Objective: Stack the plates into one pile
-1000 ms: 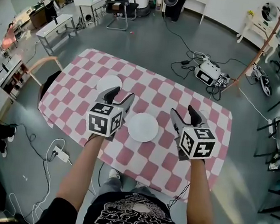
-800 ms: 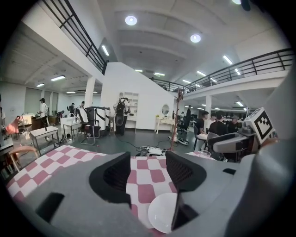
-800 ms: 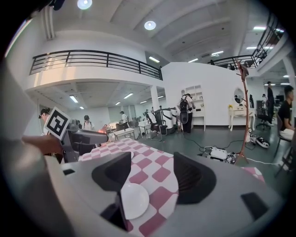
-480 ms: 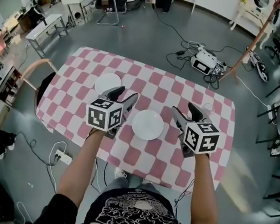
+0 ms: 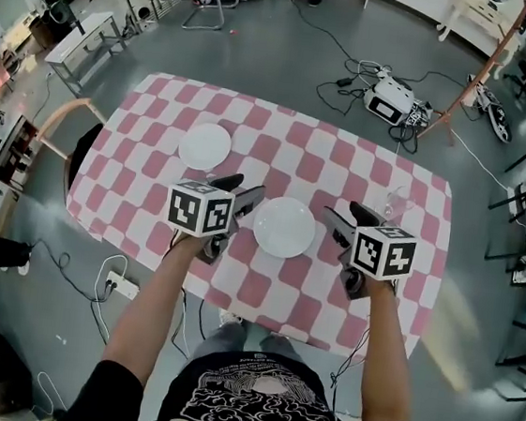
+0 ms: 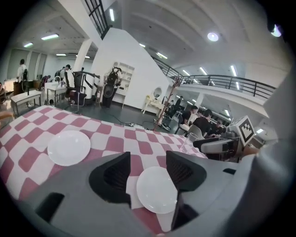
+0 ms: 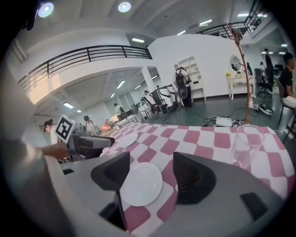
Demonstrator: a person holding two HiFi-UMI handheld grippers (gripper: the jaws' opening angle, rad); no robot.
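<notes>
Two white plates lie apart on the pink-and-white checked table [image 5: 344, 158]. The near plate [image 5: 284, 226] sits between my two grippers; the far plate [image 5: 205, 145] lies further back on the left. My left gripper [image 5: 244, 189] is open just left of the near plate, nothing between its jaws. My right gripper [image 5: 349, 215] stands just right of it, jaws opening and empty. In the left gripper view the near plate [image 6: 157, 190] shows past the jaws, the far plate [image 6: 69, 147] at left. The right gripper view shows the near plate [image 7: 141, 184] and far plate [image 7: 127, 139].
A clear drinking glass [image 5: 396, 203] stands on the table close behind the right gripper, large in the right gripper view [image 7: 247, 143]. A wooden chair [image 5: 60, 125] is at the table's left end. Cables and a power strip [image 5: 120, 285] lie on the floor.
Both grippers have come down toward the table and now flank the near plate at its level. The plates have not moved.
</notes>
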